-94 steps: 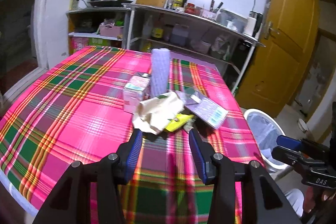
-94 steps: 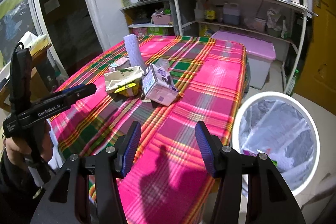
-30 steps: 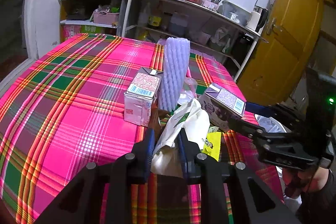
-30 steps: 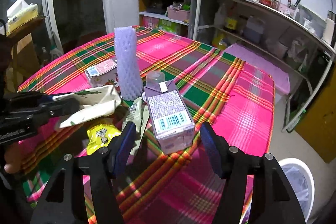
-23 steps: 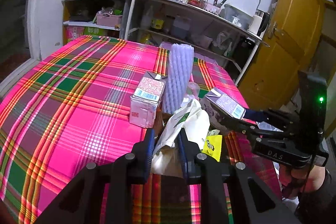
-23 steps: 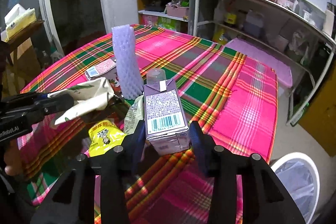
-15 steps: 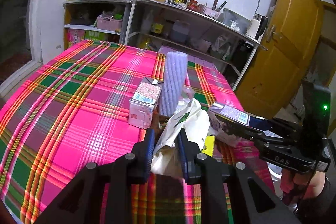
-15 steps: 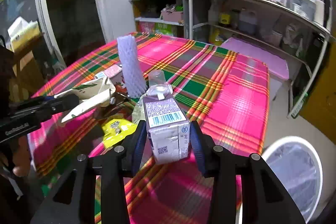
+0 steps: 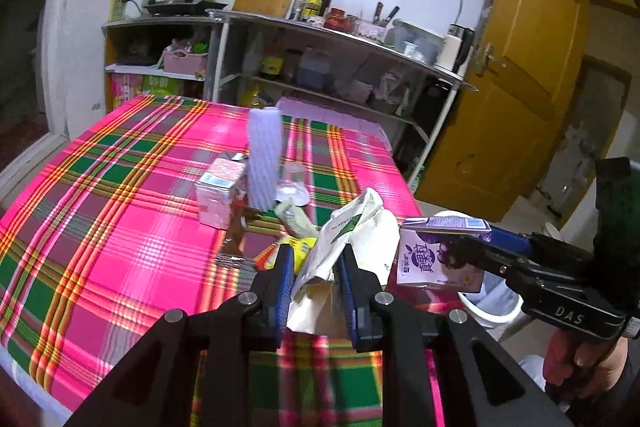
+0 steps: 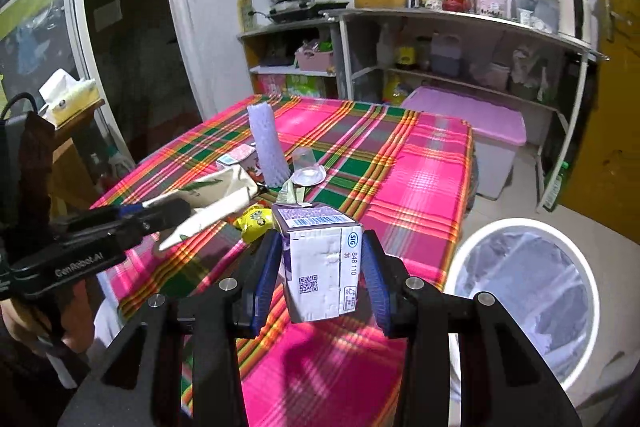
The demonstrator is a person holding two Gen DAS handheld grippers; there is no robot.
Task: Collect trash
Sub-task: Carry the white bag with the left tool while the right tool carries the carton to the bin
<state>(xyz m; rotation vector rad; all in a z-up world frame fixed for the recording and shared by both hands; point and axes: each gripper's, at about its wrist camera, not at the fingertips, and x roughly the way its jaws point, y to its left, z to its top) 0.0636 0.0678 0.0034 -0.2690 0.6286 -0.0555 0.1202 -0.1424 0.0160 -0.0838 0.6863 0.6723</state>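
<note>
- Our right gripper [image 10: 322, 267] clamps the purple carton [image 10: 320, 259], lifted off the table beside the white bin [image 10: 520, 227].
- Our left gripper [image 9: 314, 283], tilted downward, pinches the crumpled paper bag [image 9: 352, 247].

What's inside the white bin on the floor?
The white bin has a clear plastic liner in it. No trash shows in the part visible; its bottom right is cut off by the picture edge and the right gripper.
</note>
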